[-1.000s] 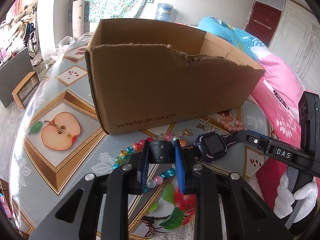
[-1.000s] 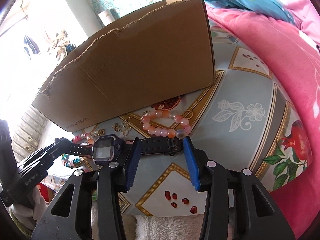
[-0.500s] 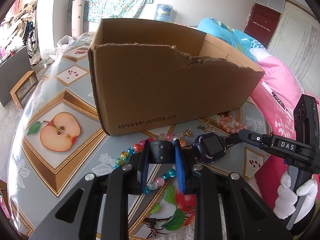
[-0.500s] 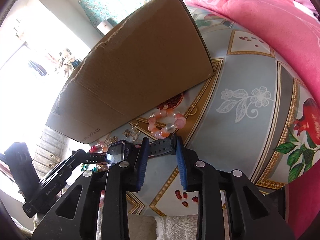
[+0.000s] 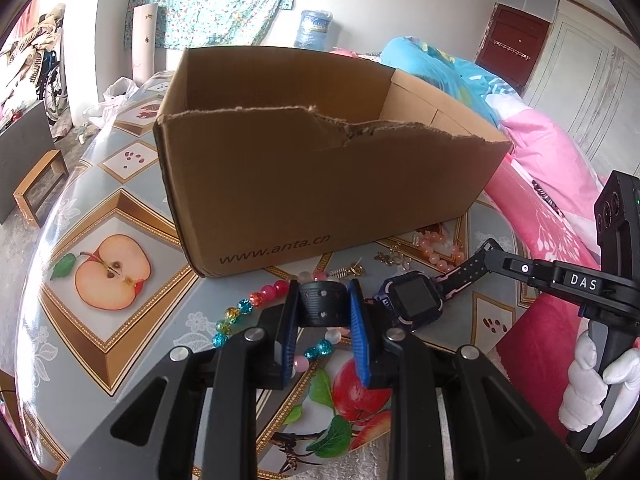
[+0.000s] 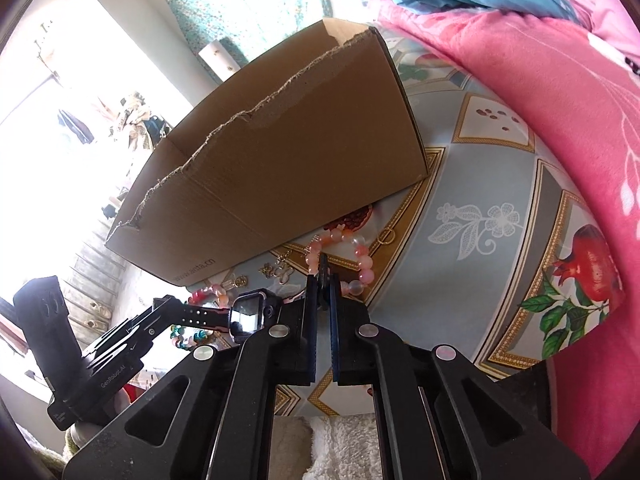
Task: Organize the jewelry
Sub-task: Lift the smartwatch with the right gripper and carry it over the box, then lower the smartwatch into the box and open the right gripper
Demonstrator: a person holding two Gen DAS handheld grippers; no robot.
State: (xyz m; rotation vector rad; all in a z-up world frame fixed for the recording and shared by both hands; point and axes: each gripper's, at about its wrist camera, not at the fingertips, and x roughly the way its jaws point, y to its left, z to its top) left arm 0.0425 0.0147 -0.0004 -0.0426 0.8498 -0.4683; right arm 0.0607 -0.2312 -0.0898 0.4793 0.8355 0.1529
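A dark blue smartwatch [image 5: 414, 300] hangs between my two grippers, lifted off the table. My left gripper [image 5: 324, 306] is shut on one strap end. My right gripper [image 6: 323, 286] is shut on the other strap end; it shows in the left wrist view [image 5: 490, 254] too. The watch also shows in the right wrist view [image 6: 248, 314]. An open cardboard box [image 5: 320, 184] stands just behind the watch. A multicoloured bead bracelet [image 5: 240, 312] lies under my left gripper. A pink bead bracelet [image 6: 352, 256] lies under my right gripper's tip.
Small gold earrings and charms [image 5: 384, 258] lie on the fruit-print tablecloth [image 5: 104, 264] between box and watch. A gold ring [image 6: 386, 235] lies beside the pink bracelet. Pink bedding [image 6: 520, 80] lies along the table's right side.
My right gripper has closed from wide open onto the watch strap. Both grippers have risen slightly with the watch, so the box's inside shows more.
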